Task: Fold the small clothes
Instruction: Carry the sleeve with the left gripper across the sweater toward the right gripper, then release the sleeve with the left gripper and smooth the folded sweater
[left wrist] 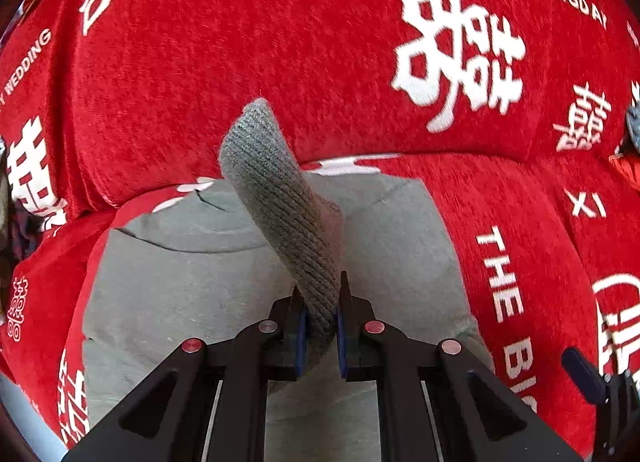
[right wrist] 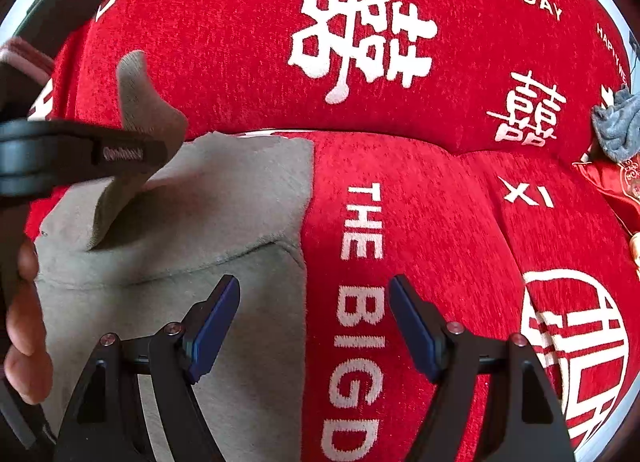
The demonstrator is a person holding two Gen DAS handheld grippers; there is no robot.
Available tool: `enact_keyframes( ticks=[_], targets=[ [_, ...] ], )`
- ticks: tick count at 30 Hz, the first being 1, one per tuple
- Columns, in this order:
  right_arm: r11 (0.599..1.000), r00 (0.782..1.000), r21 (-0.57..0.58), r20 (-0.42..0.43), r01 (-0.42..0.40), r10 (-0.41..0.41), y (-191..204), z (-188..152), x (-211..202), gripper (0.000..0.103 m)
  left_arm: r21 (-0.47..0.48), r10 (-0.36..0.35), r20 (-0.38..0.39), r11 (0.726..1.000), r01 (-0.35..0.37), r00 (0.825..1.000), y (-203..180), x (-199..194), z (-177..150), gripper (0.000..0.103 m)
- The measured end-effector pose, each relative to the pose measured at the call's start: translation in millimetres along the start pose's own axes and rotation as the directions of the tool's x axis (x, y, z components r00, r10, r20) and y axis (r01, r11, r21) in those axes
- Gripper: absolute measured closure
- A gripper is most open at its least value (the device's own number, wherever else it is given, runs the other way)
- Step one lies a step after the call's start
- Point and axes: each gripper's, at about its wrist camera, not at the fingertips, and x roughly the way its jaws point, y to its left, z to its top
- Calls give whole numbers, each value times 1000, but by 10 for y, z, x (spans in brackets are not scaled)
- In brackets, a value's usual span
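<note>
Left gripper (left wrist: 322,326): nearest in the left wrist view; its blue-padded fingers (left wrist: 301,336) pinch a ribbed grey cuff (left wrist: 280,198), which sticks up and away, leaning to the left.
Right gripper (right wrist: 314,324): fingers spread wide, nothing between them; the left finger (right wrist: 214,326) hangs over the grey cloth, the right one over red fabric.
Grey garment (left wrist: 192,282): lies flat on the seat, near the left of the right wrist view, its straight right edge beside the white words "THE BIG DAY". The lifted cuff joins it.
Hand (right wrist: 26,326): at the near left edge of the right wrist view, around the left tool's black body, which crosses over the garment and hides part of the raised cuff.
Sofa cover (right wrist: 440,222): red with white lettering and characters, over seat and backrest.
Grey bundle (right wrist: 616,126): crumpled, far right, well apart from the garment.
Red item (right wrist: 616,186): just below that bundle; what it is I cannot tell.
</note>
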Motion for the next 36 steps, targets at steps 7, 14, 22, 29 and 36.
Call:
enact_keyframes(
  ticks=[7, 14, 22, 29, 36],
  targets=[
    [1000, 1000, 8, -9, -1, 1, -35, -23, 24, 24, -18, -97, -63, 995, 96, 993, 21, 187, -91, 90],
    [1000, 1000, 18, -11, -2, 2, -55, -54, 24, 24, -88, -178, -80, 981, 171, 981, 200, 338, -190, 7],
    [999, 1000, 48, 3, -22, 22, -130, -79, -28, 24, -137, -259, -55, 959, 249, 964, 527, 294, -290, 7],
    [993, 996, 81, 13, -89, 89, 59, 453, 104, 23, -134, -107, -60, 986, 98, 992, 861, 319, -316, 7],
    [996, 983, -88, -178, 22, -37, 541, 779, 793, 24, -91, -73, -103, 994, 64, 992, 938, 387, -553, 7]
  ],
)
